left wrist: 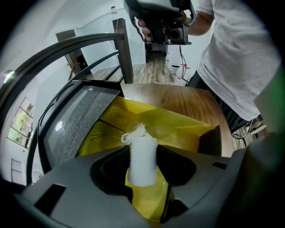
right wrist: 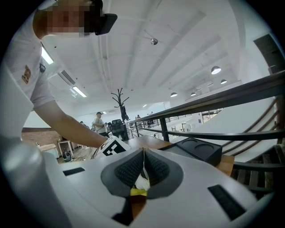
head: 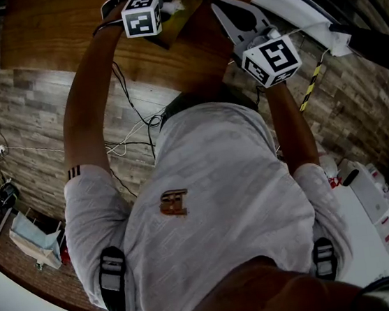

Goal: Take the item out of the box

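Observation:
A white roll [left wrist: 142, 156] with loose thread at its top stands upright between the dark pads of my left gripper [left wrist: 142, 161], which press on both its sides. Under it lies the open yellow box [left wrist: 178, 124] on the wooden table [left wrist: 178, 98]. From the head view the left gripper [head: 160, 2] reaches over the yellow box [head: 187, 10] at the table's far edge, and the white roll [head: 175, 6] shows at its tip. My right gripper [head: 222, 8] hovers to the right of the box; in its own view the right gripper [right wrist: 143, 165] is shut with nothing held.
A grey fabric panel with a dark frame [left wrist: 75, 124] stands left of the box. A black tray with round recesses [right wrist: 196, 149] rests on the table by the railing [right wrist: 213, 104]. Cables [head: 129, 138] trail over the wood floor below the table.

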`<control>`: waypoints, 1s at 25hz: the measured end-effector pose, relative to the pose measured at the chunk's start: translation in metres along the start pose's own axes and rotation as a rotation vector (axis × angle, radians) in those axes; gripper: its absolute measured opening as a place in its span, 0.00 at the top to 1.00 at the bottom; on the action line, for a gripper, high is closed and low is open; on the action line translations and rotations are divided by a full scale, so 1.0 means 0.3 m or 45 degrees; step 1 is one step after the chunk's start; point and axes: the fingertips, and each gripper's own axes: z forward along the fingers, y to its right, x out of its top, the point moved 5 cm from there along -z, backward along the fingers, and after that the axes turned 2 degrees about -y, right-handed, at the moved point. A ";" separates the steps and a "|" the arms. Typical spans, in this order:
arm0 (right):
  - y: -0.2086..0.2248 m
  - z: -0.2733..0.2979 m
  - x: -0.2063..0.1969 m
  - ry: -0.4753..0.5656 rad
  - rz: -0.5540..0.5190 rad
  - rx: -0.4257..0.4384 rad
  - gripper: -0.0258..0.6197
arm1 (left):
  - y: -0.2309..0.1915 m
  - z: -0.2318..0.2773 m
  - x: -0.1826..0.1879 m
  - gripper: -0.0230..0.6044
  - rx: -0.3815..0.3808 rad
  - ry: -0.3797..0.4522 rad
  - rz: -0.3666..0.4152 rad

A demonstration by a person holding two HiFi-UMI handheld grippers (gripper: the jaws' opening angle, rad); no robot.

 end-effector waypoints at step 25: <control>-0.074 -0.028 0.070 0.056 -0.054 0.117 0.91 | 0.060 -0.351 0.105 0.64 0.555 0.623 -0.599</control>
